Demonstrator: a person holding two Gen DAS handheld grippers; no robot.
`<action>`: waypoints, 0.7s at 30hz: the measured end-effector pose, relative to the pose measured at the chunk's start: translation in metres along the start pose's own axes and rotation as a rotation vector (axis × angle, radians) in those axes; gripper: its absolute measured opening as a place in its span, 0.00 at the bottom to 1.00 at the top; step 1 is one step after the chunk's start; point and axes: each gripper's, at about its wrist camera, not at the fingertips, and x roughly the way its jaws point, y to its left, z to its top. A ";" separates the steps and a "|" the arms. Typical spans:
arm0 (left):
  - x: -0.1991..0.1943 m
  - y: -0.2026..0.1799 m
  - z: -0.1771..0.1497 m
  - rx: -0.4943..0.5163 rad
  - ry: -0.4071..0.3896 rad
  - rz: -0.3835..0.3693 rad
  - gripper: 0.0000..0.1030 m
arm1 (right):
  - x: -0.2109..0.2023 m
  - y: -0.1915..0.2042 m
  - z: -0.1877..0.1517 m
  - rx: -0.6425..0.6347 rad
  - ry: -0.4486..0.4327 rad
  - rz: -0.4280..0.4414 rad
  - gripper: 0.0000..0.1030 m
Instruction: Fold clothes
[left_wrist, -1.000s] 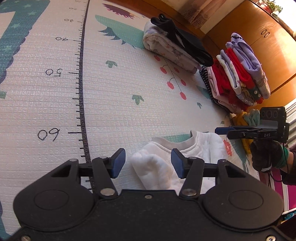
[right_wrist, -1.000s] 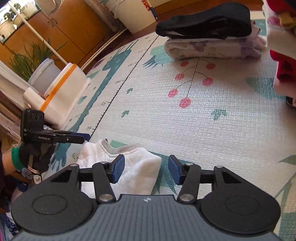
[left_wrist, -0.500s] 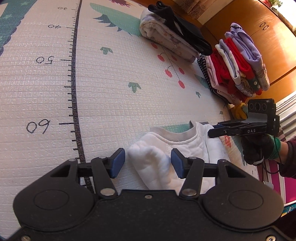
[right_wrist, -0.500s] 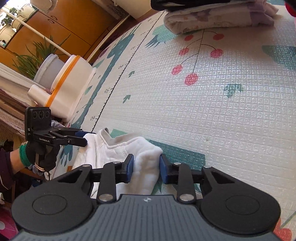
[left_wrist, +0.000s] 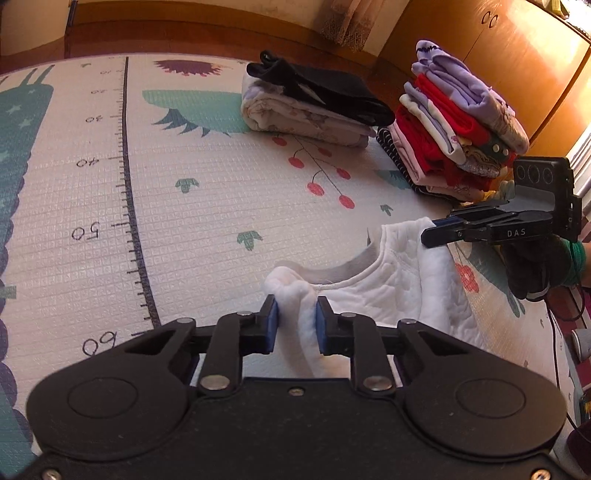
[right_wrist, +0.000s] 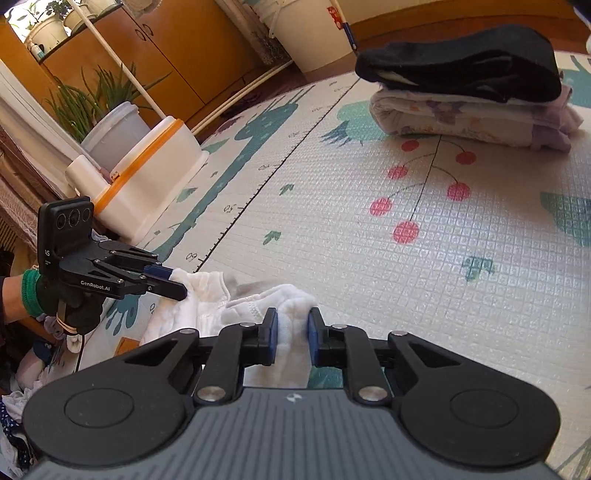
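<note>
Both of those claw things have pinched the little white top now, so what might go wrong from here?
Three things, I would guess. The left gripper and right gripper, whose jaws have just been closing, each pinch only a small bunch of the white top, so a corner might slip out. The fabric sags between them, so it may not lie flat on the play mat. A wide swing could knock the tall folded stack.

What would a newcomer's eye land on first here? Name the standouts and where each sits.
First, the white garment at the near edge of the play mat, pinched at two corners: the left tongs and the right tongs have just closed on it. Next, the colourful stack of folded clothes by the wooden cabinet, with a black-topped folded pile beside it.
</note>
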 end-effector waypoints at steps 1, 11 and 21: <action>-0.008 -0.005 0.005 0.012 -0.033 0.004 0.18 | -0.004 0.003 0.004 -0.026 -0.021 -0.008 0.18; -0.082 -0.067 -0.007 0.215 -0.155 -0.013 0.18 | -0.072 0.054 0.016 -0.298 -0.148 0.026 0.18; -0.110 -0.151 -0.088 0.512 -0.044 -0.014 0.18 | -0.122 0.122 -0.049 -0.557 -0.022 0.065 0.18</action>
